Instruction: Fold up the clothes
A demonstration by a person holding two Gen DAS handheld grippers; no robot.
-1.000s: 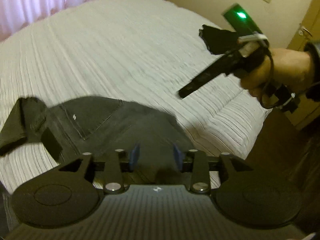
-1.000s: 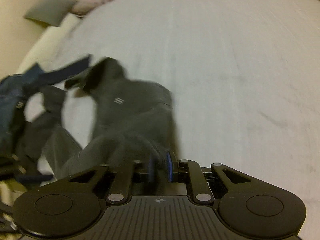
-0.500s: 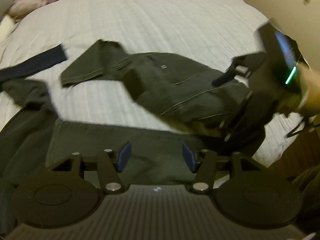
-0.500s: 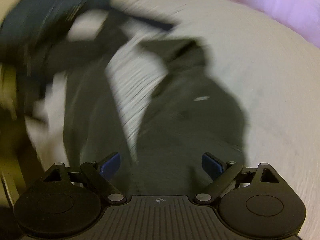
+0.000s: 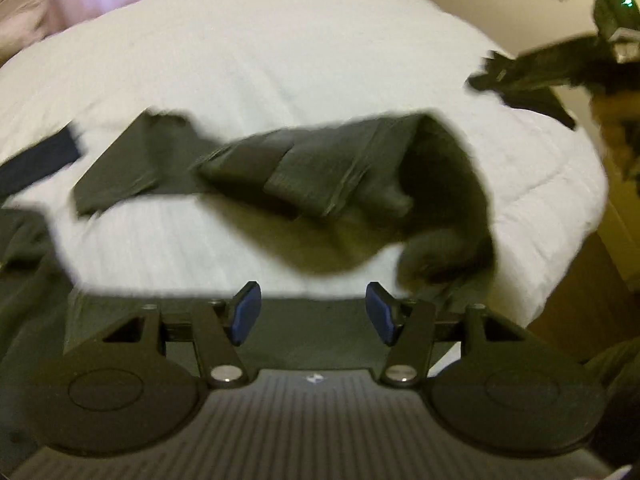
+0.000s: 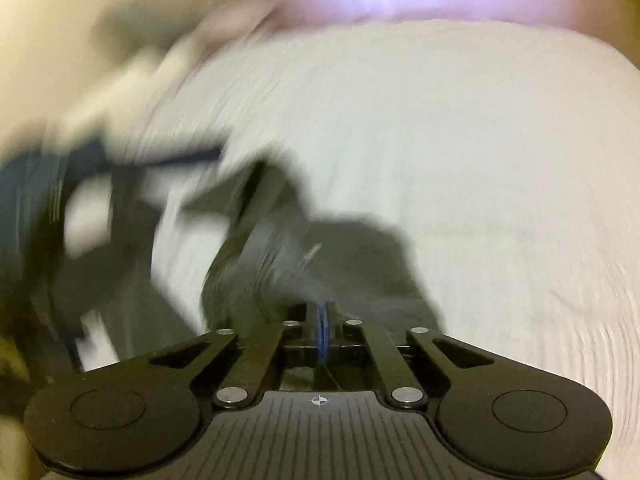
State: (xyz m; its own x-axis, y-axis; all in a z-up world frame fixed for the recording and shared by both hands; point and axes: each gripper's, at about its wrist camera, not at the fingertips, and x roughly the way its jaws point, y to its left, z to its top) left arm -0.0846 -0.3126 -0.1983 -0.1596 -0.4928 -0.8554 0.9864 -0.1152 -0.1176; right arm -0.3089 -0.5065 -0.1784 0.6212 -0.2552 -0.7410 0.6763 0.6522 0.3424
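A dark grey pair of trousers (image 5: 320, 168) lies crumpled across the white bed (image 5: 280, 60), its right end heaped into a raised fold. My left gripper (image 5: 312, 312) is open, its blue pads (image 5: 244, 312) spread above the near edge of dark cloth and pressing on nothing. My right gripper (image 5: 480, 80) hangs high at the right in a hand (image 5: 616, 120), apart from the trousers in this view. In the blurred right wrist view my right gripper (image 6: 324, 328) is shut, pads together, with the trousers (image 6: 360, 264) just ahead; no cloth shows between the pads.
More dark clothes (image 5: 24, 260) lie at the bed's near left, and a navy strip (image 5: 36, 160) lies beyond them. Pillows (image 5: 20, 12) sit at the far left by a pink curtain. A wooden cabinet (image 5: 592, 280) stands past the bed's right edge.
My right gripper, wide open over the trousers half a second ago, has shut and risen to the upper right. The trousers' right end has bunched up. My left gripper's jaws stand wider than a second ago.
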